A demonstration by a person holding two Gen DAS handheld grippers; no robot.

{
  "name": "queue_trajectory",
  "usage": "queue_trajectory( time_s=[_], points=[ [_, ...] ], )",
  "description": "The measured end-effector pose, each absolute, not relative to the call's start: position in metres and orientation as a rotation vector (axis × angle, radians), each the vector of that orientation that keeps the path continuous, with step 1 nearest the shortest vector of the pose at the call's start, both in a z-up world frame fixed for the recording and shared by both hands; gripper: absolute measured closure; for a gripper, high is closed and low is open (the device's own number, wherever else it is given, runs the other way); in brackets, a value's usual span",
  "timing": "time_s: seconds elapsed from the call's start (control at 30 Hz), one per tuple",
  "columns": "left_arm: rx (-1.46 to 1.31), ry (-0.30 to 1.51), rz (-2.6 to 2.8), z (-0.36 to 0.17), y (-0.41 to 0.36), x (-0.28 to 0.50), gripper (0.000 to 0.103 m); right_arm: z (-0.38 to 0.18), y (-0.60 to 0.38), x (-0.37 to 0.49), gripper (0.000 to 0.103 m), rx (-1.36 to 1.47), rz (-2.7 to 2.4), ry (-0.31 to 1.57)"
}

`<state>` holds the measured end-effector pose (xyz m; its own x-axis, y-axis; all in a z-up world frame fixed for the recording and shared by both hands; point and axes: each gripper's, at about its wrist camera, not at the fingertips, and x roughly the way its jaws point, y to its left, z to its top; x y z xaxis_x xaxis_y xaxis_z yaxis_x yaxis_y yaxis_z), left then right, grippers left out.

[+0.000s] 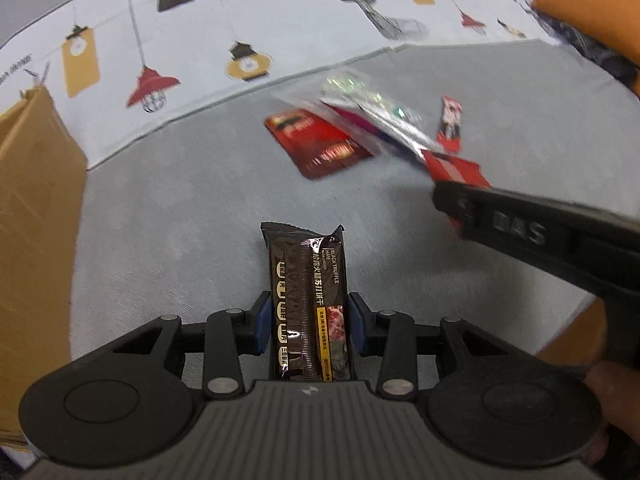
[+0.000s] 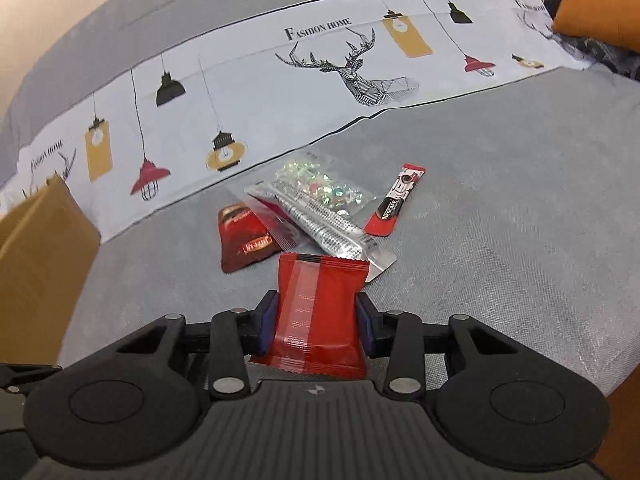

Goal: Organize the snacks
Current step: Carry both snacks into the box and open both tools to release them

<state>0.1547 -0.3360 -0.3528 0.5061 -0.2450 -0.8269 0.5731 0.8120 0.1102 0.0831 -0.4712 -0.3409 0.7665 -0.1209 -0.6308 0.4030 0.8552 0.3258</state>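
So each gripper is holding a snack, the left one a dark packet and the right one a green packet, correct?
Nearly. The left gripper does hold a dark packet, but the right gripper holds a red packet, not a green one. The right wrist view shows it clamped between the blue pads.

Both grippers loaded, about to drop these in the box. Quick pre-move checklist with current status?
1. Left gripper shut on the dark cracker pack: ok.
2. Right gripper shut on the red packet: ok.
3. Cardboard box in view on the left: ok.
4. Box open and has room: cannot tell, only its outer side shows.
5. Grippers apart from each other: ok, right one is off to the side of the left one.
6. Remaining snacks, including the Nescafe stick, lying on the grey cloth: ok.
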Motion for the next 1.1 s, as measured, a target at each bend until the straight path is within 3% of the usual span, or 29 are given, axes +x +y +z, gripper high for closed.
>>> queue_trajectory(
  time_s=[0.2, 0.43, 1.1],
  points=[
    [0.267, 0.945, -0.477, -0.329, -0.311, 0.177, 0.06, -0.302, -0.453, 0.08, 0.061, 0.437, -0.191, 0.569],
    [0.207, 0.854, -0.434, -0.28, -0.275, 0.195, 0.06, -0.269, -0.425, 0.093, 0.061, 0.352, -0.121, 0.52],
    [0.012, 0.781, -0.213, -0.221, -0.139, 0.231, 0.06, -0.235, -0.306, 0.164, 0.061, 0.244, 0.154, 0.411]
  ],
)
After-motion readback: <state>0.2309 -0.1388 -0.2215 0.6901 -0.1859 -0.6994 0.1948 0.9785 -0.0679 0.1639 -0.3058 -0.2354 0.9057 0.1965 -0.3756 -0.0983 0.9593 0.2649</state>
